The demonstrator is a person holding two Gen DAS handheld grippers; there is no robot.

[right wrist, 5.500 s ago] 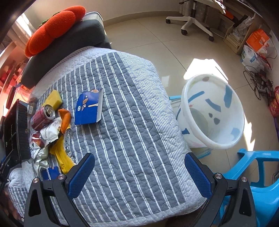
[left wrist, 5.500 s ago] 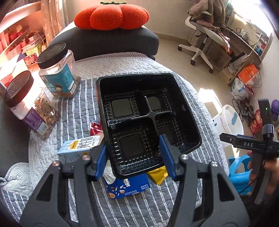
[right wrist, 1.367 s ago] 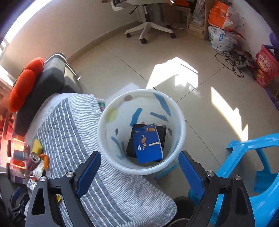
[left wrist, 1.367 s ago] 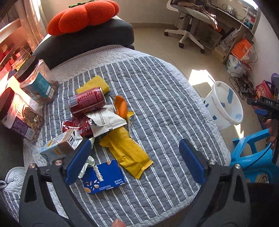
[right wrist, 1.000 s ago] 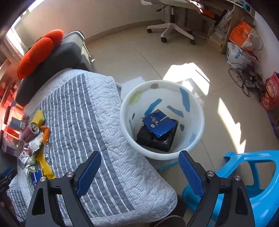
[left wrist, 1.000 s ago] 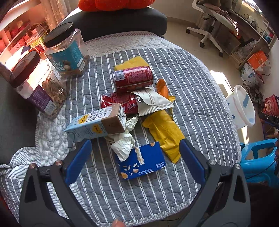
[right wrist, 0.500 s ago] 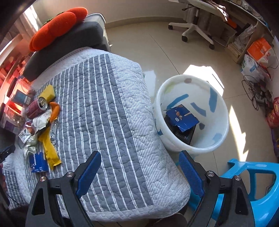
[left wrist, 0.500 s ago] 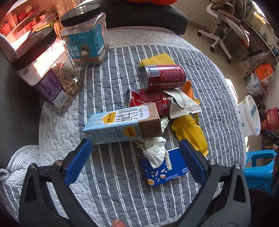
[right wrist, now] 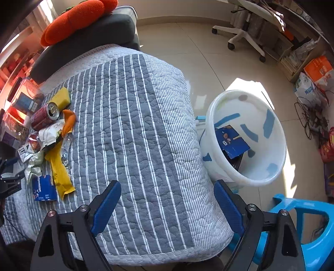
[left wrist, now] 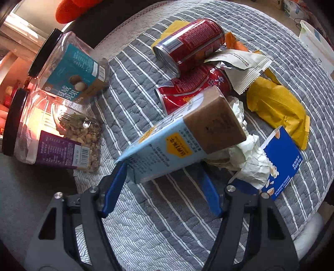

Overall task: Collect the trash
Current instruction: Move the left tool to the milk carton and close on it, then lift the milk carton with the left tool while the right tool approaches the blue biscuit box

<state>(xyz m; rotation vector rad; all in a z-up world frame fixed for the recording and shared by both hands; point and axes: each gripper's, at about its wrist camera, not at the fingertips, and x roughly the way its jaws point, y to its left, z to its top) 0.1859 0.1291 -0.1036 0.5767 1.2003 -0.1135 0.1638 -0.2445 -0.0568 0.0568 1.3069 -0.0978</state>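
A light blue drink carton (left wrist: 179, 133) lies tilted on a trash pile on the striped quilt. My left gripper (left wrist: 160, 183) has its blue fingers on either side of the carton's near end, closed against it. Behind lie two red cans (left wrist: 192, 41), crumpled tissue (left wrist: 248, 160), a white wrapper (left wrist: 240, 60), a yellow wrapper (left wrist: 277, 108) and a blue snack box (left wrist: 281, 164). My right gripper (right wrist: 167, 206) is open and empty above the quilt's near edge. The white bin (right wrist: 246, 137) on the floor holds a blue box (right wrist: 231, 141) and a black tray.
Two black-lidded nut jars (left wrist: 66, 62) stand at the left of the pile. A grey cushion with an orange pumpkin pillow (right wrist: 77, 18) is at the back. A blue plastic chair (right wrist: 302, 225) stands by the bin. An office chair (right wrist: 244, 33) is farther off.
My left gripper has moved down onto the drink carton and narrowed its fingers around it. My right gripper has swung away from over the bin toward the quilt, still open.
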